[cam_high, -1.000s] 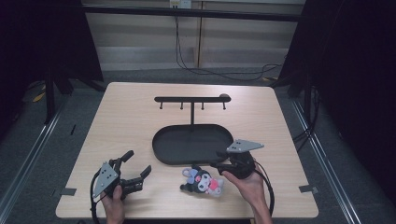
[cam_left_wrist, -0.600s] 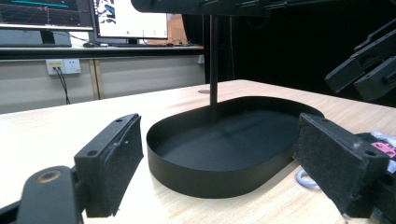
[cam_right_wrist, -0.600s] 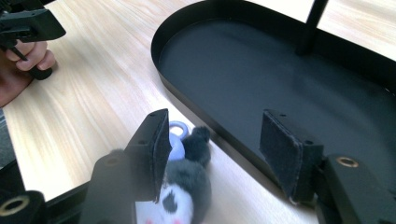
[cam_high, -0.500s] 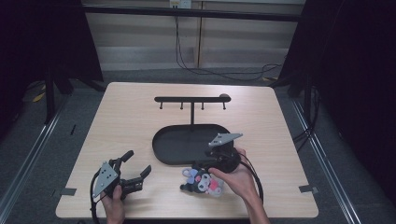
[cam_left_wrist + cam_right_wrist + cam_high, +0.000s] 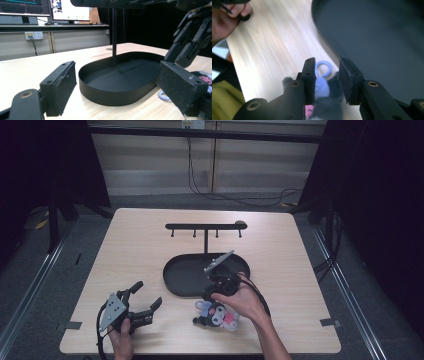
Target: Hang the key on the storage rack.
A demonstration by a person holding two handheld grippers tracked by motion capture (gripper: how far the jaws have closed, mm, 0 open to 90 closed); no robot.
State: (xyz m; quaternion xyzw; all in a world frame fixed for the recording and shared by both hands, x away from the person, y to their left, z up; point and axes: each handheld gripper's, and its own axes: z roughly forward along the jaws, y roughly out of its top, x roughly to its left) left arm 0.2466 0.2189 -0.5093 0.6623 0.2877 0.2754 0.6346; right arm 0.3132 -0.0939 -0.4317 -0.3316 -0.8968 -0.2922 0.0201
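Moved leftward, the right gripper (image 5: 214, 296), jaws narrowing astride the plush keychain (image 5: 216, 314), abuts the black tray (image 5: 175, 275).

Place: a lab or recording studio for handling trials.
Tabletop (image 5: 150, 245): pale wood, standing alone on a grey floor.
Surroundings: black curtains (image 5: 385, 195) hang on both sides, and dark rails run along the floor.
Back wall: cables (image 5: 200, 175) hang from a socket.
Desk behind: computer monitors (image 5: 67, 10) are lit, and a wall outlet (image 5: 33, 35) is below them.
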